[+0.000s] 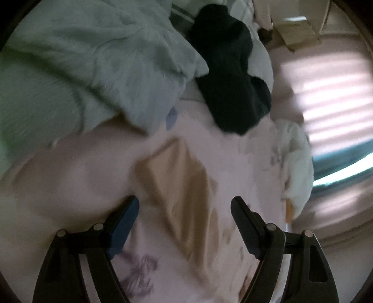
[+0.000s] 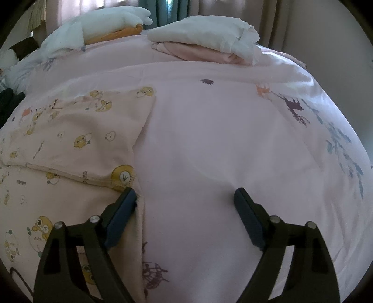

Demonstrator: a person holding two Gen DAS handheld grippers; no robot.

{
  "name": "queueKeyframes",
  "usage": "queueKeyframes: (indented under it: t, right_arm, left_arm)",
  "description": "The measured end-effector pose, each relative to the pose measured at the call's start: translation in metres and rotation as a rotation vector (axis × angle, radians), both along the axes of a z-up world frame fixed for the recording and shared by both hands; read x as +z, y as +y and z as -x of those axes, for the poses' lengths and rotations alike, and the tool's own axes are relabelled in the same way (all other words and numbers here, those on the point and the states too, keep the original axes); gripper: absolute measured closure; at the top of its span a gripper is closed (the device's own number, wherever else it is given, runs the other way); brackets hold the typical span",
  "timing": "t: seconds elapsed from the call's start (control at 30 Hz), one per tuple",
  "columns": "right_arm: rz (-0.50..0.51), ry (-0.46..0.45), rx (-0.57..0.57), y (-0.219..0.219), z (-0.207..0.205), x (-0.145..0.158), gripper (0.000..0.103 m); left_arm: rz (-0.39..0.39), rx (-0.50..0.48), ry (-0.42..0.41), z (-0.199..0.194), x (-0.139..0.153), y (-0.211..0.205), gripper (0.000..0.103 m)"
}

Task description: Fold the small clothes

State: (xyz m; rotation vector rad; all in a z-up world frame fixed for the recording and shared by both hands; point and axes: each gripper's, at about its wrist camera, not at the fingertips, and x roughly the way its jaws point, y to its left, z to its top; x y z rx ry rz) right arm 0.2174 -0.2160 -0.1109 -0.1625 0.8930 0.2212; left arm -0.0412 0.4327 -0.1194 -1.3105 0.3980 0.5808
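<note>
The right tool (image 2: 185,198) was spread wide and empty; the duck-print garment (image 2: 77,139) lay to its left, edge touching the left finger. The left tool (image 1: 185,207) gaped empty too.

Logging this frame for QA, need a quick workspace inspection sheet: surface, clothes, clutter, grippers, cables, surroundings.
Surface: pink printed bedsheet, lightly wrinkled.
Job's things: duck-print garment lying flat, partly folded; folded white and pink stack at the far edge; black garment unfolded.
Clutter: grey-green blanket bunched; white plush toy.
Grippers: left hand-held gripper open, empty; right hand-held gripper open, empty, at the duck-print garment's edge.
Cables: nothing seen.
Surroundings: curtains behind the bed.
</note>
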Motion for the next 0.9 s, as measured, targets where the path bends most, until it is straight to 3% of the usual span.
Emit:
queueKeyframes:
  t: [0.13, 0.17, 0.2, 0.3, 0.37, 0.47, 0.53, 0.77, 0.9]
  right_arm:
    - [-0.003, -0.001, 0.001, -0.001, 0.003, 0.001, 0.016]
    - [-0.004, -0.001, 0.001, -0.001, 0.004, 0.001, 0.016]
    - [-0.005, -0.001, 0.001, -0.001, 0.004, 0.001, 0.016]
    - [-0.009, 0.0, 0.0, -0.001, 0.004, 0.001, 0.016]
    - [-0.015, 0.003, -0.001, -0.002, 0.004, 0.001, 0.016]
    - [-0.017, 0.003, 0.001, -0.001, 0.004, 0.0, 0.016]
    - [-0.019, 0.003, 0.002, -0.001, 0.003, 0.0, 0.016]
    - [-0.049, 0.001, 0.004, -0.004, 0.005, 0.001, 0.018]
    - [-0.14, -0.001, 0.062, -0.006, 0.007, 0.007, 0.038]
  left_arm:
    - [0.004, 0.037, 0.051, -0.003, -0.009, 0.008, 0.066]
    - [-0.006, 0.039, 0.076, -0.005, -0.012, 0.009, 0.083]
    - [-0.014, 0.045, 0.105, -0.002, -0.016, 0.009, 0.092]
    - [-0.019, 0.048, 0.1, 0.006, -0.017, 0.013, 0.092]
    - [-0.049, 0.048, 0.143, 0.003, -0.01, 0.008, 0.093]
    - [-0.18, 0.019, 0.282, -0.019, 0.01, -0.004, 0.096]
    - [-0.267, -0.013, 0.324, -0.031, 0.025, -0.017, 0.097]
    - [-0.407, -0.094, 0.24, -0.037, 0.089, -0.063, 0.097]
    - [-0.458, -0.175, 0.199, -0.05, 0.114, -0.088, 0.097]
